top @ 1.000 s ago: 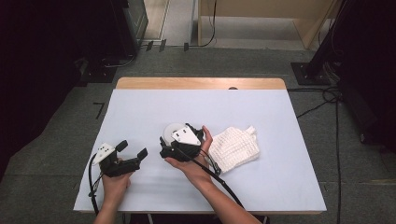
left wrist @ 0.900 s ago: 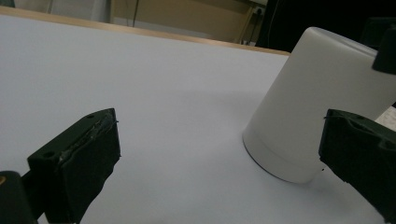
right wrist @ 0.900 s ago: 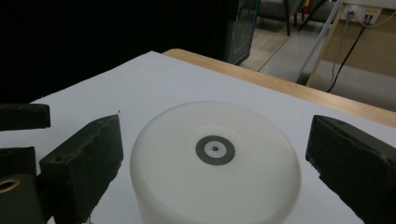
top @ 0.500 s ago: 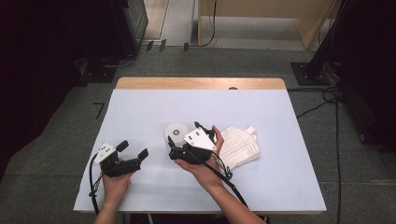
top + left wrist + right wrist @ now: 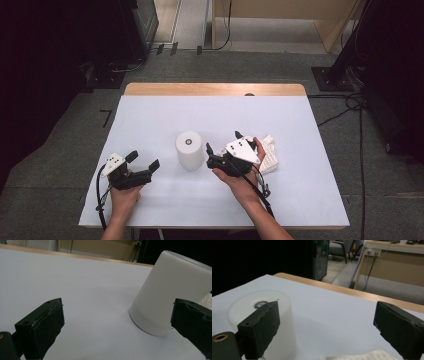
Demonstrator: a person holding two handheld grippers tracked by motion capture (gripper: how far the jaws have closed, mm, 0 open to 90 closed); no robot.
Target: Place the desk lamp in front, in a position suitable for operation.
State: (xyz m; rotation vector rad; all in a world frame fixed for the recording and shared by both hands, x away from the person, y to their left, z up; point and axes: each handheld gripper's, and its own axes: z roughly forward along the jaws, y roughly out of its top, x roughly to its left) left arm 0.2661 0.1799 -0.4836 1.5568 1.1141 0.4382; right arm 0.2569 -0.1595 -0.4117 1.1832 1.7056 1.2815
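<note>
A white cylinder (image 5: 189,150) stands upright on the white table (image 5: 150,115), with a small round metal piece in its top. It appears close up in the left gripper view (image 5: 170,292) and the right gripper view (image 5: 269,320). My left gripper (image 5: 143,161) rests open near the front left, apart from the cylinder, with nothing between its jaws (image 5: 112,322). My right gripper (image 5: 224,142) is open just right of the cylinder, jaws wide with nothing between them (image 5: 327,325). A white knitted cloth (image 5: 269,155) lies crumpled behind the right hand (image 5: 362,356).
The table's far edge is a wooden strip (image 5: 215,89). Cables trail from both grippers toward the front edge. Dark equipment stands on the floor beyond the table to the left and right.
My right gripper has moved to the right, off the cylinder, which now stands free on the table. The left gripper has not moved.
</note>
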